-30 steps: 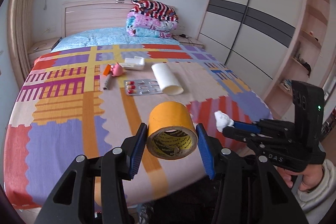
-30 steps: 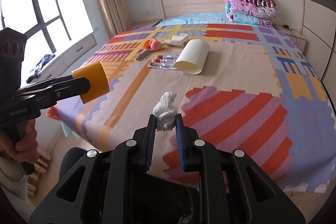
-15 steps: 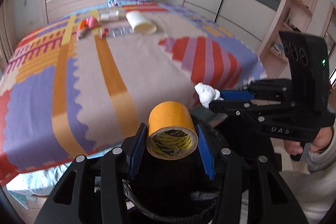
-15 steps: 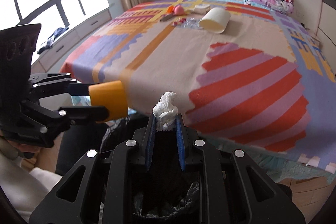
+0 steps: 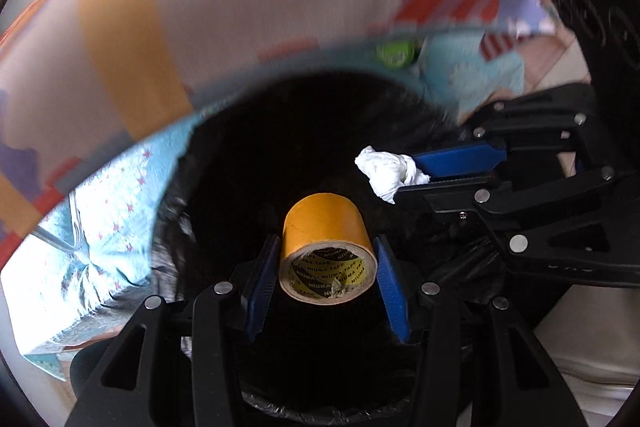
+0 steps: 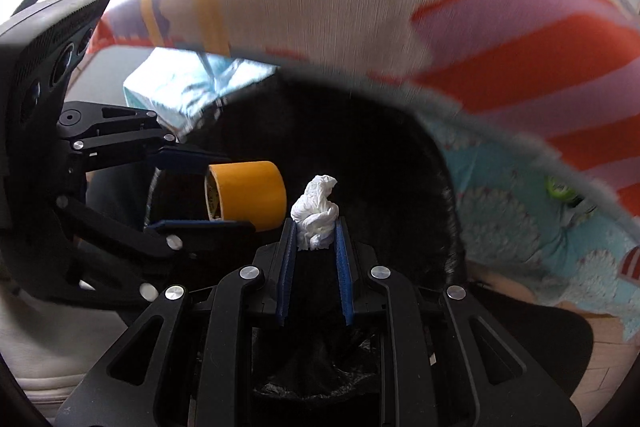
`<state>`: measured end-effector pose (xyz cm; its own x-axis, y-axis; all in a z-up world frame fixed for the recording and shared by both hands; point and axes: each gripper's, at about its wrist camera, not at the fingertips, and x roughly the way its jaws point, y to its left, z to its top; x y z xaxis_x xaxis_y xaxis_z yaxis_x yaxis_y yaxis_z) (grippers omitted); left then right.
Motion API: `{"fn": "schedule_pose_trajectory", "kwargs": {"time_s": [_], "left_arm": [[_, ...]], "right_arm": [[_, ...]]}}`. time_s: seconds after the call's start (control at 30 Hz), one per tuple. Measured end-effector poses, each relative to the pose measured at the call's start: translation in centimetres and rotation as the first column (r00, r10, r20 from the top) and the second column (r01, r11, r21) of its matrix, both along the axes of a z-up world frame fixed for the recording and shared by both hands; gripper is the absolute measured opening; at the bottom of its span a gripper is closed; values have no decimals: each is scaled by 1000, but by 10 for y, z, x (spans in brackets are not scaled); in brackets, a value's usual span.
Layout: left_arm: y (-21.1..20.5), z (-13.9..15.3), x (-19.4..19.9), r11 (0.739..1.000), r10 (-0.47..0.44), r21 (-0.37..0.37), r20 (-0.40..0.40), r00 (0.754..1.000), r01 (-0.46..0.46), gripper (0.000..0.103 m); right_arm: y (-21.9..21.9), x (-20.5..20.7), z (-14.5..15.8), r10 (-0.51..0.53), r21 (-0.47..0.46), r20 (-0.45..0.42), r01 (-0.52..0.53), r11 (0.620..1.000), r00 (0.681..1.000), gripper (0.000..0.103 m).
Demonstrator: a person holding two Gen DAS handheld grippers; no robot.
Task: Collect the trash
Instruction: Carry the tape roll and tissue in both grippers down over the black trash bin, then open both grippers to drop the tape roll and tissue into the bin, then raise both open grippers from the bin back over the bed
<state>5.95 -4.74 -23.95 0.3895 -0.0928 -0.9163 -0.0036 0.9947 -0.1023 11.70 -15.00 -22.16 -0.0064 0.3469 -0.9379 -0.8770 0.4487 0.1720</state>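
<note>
Trash: two items, both gripped, both over the dark mouth of the bin.
Tape roll [image 5: 325,227]: orange, cardboard core with "NIUMA TAPE" print facing the left wrist camera. Sits between the blue pads [image 5: 264,275] of the left gripper [image 5: 326,279], axis pointing along the fingers.
Left gripper state: roughly half open, clamped on the roll's curved sides. Also seen side-on in the right wrist view [image 6: 224,193], roll [image 6: 250,195] sticking out past the tips.
Tissue wad [image 6: 316,213]: white, crumpled, pinched at its lower part, the rest bulging above the fingertips.
Right gripper [image 6: 316,239] state: jaws narrow, nearly closed, squeezing the wad. In the left wrist view it comes in from the right [image 5: 424,173], wad [image 5: 386,171] at its tip.
Relative position: grippers side by side, tape and tissue near each other, not touching.
Bin [image 5: 304,413]: black bag liner, crinkled rim visible at the bottom of both views [image 6: 316,387]. Interior too dark to read the contents.
Bed [image 5: 248,11]: patchwork cover in orange, red, purple and beige fills the upper frame, blurred. Light blue sheet [image 5: 116,211] with star print hangs down the side next to the bin.
Green object [image 5: 394,53]: small, under the bed edge, too blurred to identify.
Person: pale sleeve [image 6: 52,327] at the lower left of the right wrist view.
</note>
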Motion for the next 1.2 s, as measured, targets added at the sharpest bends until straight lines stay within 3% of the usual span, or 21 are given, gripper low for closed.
{"fn": "schedule_pose_trajectory", "kwargs": {"time_s": [0.2, 0.47, 0.77, 1.2], "left_arm": [[-6, -30, -1, 1000, -11, 26, -63, 998, 12, 46], [-16, -49, 5, 997, -46, 64, -116, 992, 53, 46], [-12, -61, 8, 997, -49, 54, -142, 989, 58, 46], [-18, -89, 14, 995, -64, 61, -188, 980, 77, 46]], "right_arm": [[0, -5, -26, 10, -84, -18, -11, 996, 1000, 20], [0, -9, -40, 10, -99, -48, -15, 995, 999, 21], [11, -10, -41, 19, -96, -66, -25, 995, 998, 37], [6, -3, -31, 23, -78, -45, -26, 997, 999, 43]]}}
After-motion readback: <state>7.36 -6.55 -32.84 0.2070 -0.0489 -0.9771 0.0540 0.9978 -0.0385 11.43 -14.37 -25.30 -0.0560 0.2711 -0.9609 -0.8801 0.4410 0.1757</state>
